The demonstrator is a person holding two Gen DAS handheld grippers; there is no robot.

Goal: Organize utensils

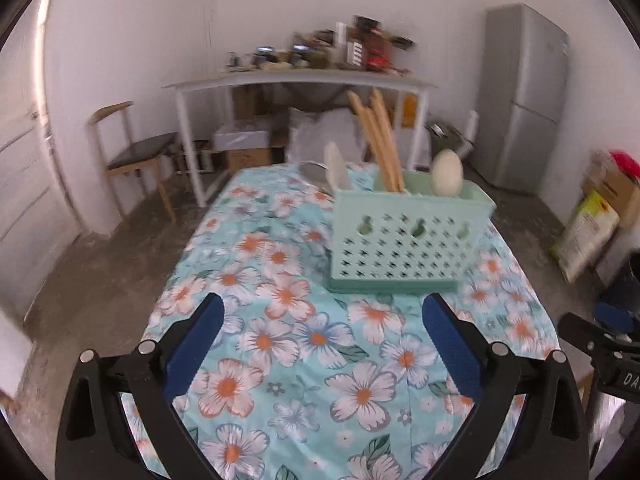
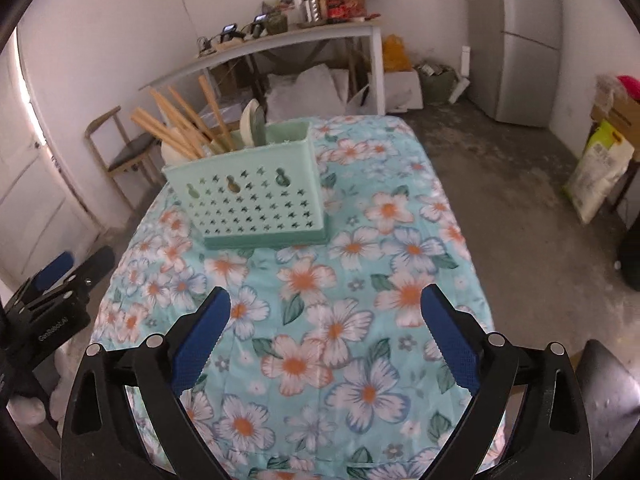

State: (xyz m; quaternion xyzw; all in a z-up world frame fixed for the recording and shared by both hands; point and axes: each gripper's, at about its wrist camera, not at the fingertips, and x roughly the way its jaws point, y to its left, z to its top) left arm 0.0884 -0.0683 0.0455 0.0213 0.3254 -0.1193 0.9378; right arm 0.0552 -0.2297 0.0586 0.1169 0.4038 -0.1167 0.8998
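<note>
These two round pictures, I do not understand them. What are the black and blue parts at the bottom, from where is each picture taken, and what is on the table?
Each picture comes from a wide-angle camera fixed on a hand-held gripper, looking forward along its two fingers. A person holds one gripper in each hand; there is no robot arm. The left gripper fills the bottom of the left wrist view, the right gripper the bottom of the right wrist view. The blue parts are their finger pads. Both are open and hold nothing. On the floral tablecloth stands a mint green utensil holder. In it stand wooden chopsticks and pale spoons. A grey flat object behind the holder is too blurred to name.
</note>
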